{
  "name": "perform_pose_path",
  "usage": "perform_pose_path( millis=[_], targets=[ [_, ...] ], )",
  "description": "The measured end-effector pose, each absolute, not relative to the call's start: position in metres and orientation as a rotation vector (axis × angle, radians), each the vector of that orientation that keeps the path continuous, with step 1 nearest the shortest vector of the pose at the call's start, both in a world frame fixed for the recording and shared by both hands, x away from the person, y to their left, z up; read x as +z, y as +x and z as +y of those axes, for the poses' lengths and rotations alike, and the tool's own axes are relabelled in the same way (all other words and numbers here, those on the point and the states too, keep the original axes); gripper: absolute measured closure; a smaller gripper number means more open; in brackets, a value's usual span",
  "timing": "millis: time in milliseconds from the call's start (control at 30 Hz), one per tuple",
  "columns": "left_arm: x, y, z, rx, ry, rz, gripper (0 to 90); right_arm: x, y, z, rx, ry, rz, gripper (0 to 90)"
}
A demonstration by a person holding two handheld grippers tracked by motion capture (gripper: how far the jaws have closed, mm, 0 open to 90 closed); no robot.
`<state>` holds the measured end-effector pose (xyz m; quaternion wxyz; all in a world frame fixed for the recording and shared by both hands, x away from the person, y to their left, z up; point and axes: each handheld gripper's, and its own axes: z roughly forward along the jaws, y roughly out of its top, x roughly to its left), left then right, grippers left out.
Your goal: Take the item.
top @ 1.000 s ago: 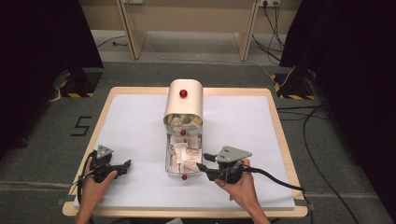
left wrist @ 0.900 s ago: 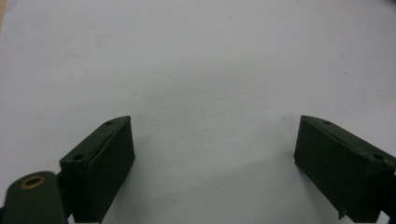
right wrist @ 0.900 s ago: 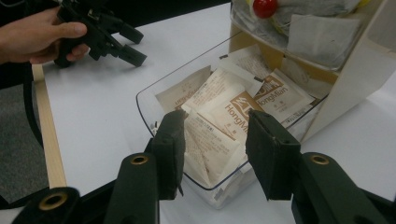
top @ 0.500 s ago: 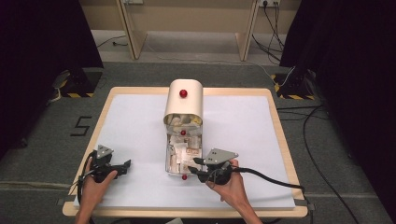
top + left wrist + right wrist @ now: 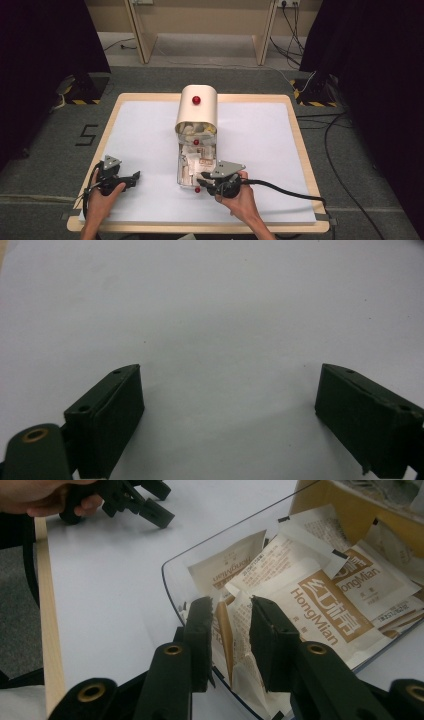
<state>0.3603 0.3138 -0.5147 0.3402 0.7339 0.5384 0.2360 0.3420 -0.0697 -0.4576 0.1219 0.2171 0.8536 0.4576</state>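
- At the middle of the white table top [image 5: 260, 145] stands a cream container [image 5: 197, 107] with a rounded top and a red knob [image 5: 196, 100]; every place below is told from it.
- Straight out from its open front, toward the person, lies a clear tray [image 5: 180, 172] touching the container's mouth, with a small red knob [image 5: 197, 190] at its near end.
- Paper sachets [image 5: 320, 597], cream with brown "HongMian" print, lie heaped in the tray; more sit inside the container's mouth.
- At the tray's near right corner is the right gripper [image 5: 206, 176], held in the right hand [image 5: 240, 197]. In the right gripper view its jaws [image 5: 230, 635] stand over the tray's rim, narrowly parted, with the upright edge of one sachet between them; whether the pads press it I cannot tell.
- Well to the left of the tray, near the table's front edge, the left hand [image 5: 102, 197] holds the left gripper [image 5: 134, 176]. Its jaws [image 5: 230, 405] gape wide over bare white surface, holding nothing.
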Motion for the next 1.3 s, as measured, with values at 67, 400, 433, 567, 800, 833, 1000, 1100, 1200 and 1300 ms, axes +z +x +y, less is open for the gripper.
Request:
perform_pose_path(
  millis=[67,400,433,567,800,833,1000,1100,1200,1300],
  targets=[
    [-0.515,0.360,0.314,0.614,1.910,1.401,11.3,-0.460,0.342,-0.069,1.327,0.631,2.494,74.8],
    [-0.515,0.360,0.314,0.614,1.907,1.402,11.3,-0.459,0.342,-0.070,1.310,0.611,2.471,87.2],
    [-0.515,0.360,0.314,0.614,1.907,1.402,11.3,-0.457,0.342,-0.071,1.323,0.610,2.464,87.7],
    [-0.515,0.360,0.314,0.614,1.911,1.401,11.3,-0.452,0.341,-0.073,1.344,0.610,2.450,88.1],
    [-0.515,0.360,0.314,0.614,1.910,1.401,11.3,-0.440,0.341,-0.080,1.390,0.613,2.404,88.4],
    [-0.515,0.360,0.314,0.614,1.907,1.402,11.3,-0.436,0.341,-0.083,1.399,0.612,2.390,88.4],
    [-0.515,0.360,0.314,0.614,1.907,1.402,11.3,-0.429,0.341,-0.087,1.420,0.617,2.359,88.4],
    [-0.515,0.360,0.314,0.614,1.910,1.401,11.3,-0.426,0.341,-0.089,1.425,0.616,2.351,88.4],
    [-0.515,0.360,0.314,0.614,1.908,1.401,11.3,-0.421,0.341,-0.094,1.430,0.617,2.331,88.4],
    [-0.515,0.360,0.314,0.614,1.908,1.402,11.3,-0.417,0.341,-0.097,1.433,0.618,2.317,88.5]
  ],
)
